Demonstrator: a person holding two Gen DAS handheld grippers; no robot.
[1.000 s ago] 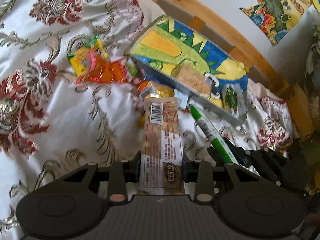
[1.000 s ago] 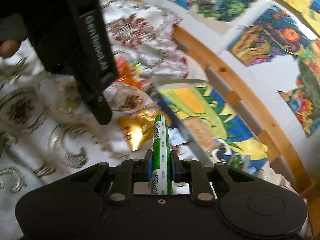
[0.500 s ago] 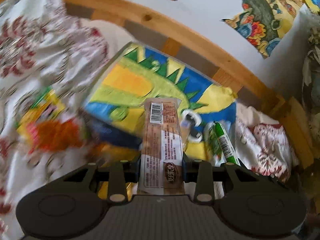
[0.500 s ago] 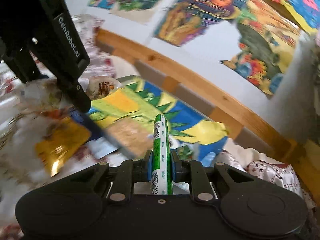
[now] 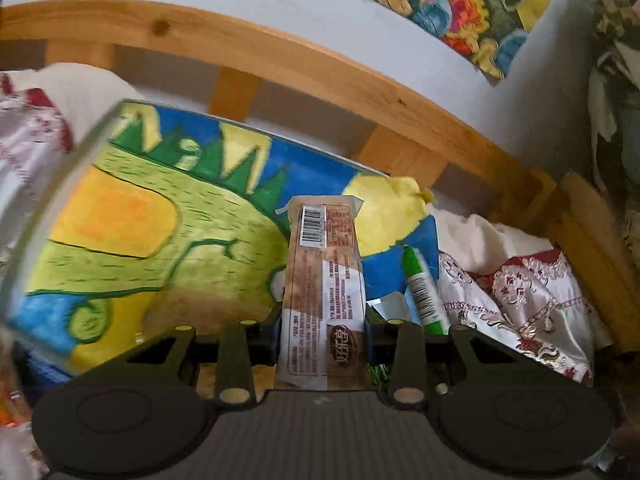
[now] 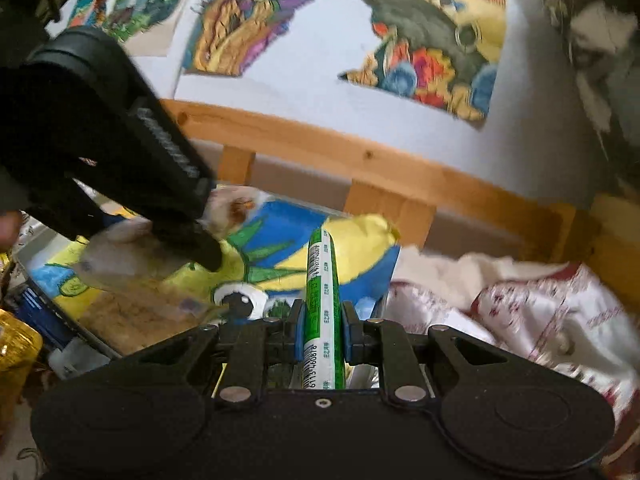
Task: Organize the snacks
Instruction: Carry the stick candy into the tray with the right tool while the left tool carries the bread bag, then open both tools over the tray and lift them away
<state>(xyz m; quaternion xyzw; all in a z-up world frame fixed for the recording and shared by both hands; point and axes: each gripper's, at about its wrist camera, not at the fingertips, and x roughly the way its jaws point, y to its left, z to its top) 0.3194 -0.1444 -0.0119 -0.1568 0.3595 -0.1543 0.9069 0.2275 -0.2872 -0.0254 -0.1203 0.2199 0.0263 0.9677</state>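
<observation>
Both tongs loaded. Left gripper [image 5: 323, 322] clamped across the lower part of a flat brown packet [image 5: 323, 280], barcode end pointing forward. Right gripper [image 6: 322, 330] clamped on a green stick [image 6: 323, 308], a slim tube-shaped snack, also pointing forward.

Position: both items hang over the box [image 5: 60, 208], a clear-walled container lined with a bright dinosaur drawing. In the left view the stick [image 5: 420, 292] shows just right of the packet. In the right view the left gripper's body [image 6: 120, 152] crosses the upper left, with its packet blurred below it.

Handling, judged: packet looks light, thin and floppy, with glossy film that may slip; contents possibly brittle, so a grip across the width near one end suits it. Stick looks light, fairly stiff and smooth; a round body can roll between pads, so a hold near mid-length is safer.

Change against one second ago: both views then looked down on the patterned cloth and loose wrappers beside the box. Now both have swung over the box interior, toward the wooden rail [image 5: 320, 76]. Grips on both items unchanged.
</observation>
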